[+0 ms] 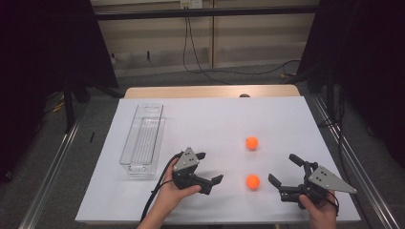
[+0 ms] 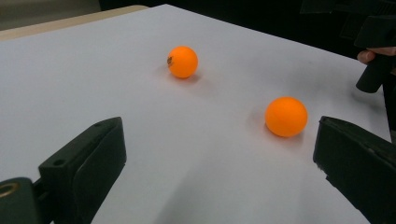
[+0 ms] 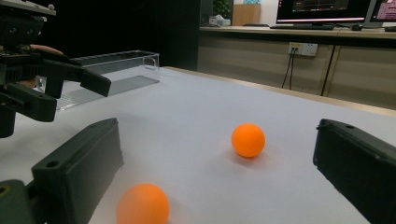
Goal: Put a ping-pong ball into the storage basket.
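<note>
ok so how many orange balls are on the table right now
2. The near ball lies on the white sheet between the left gripper and the right gripper. The far ball lies just beyond it. The clear bin looks empty.

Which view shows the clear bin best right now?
The high view: the clear plastic bin shows whole, lying lengthwise at the table's left and holding nothing. The right gripper view catches its far end behind the left gripper.
</note>
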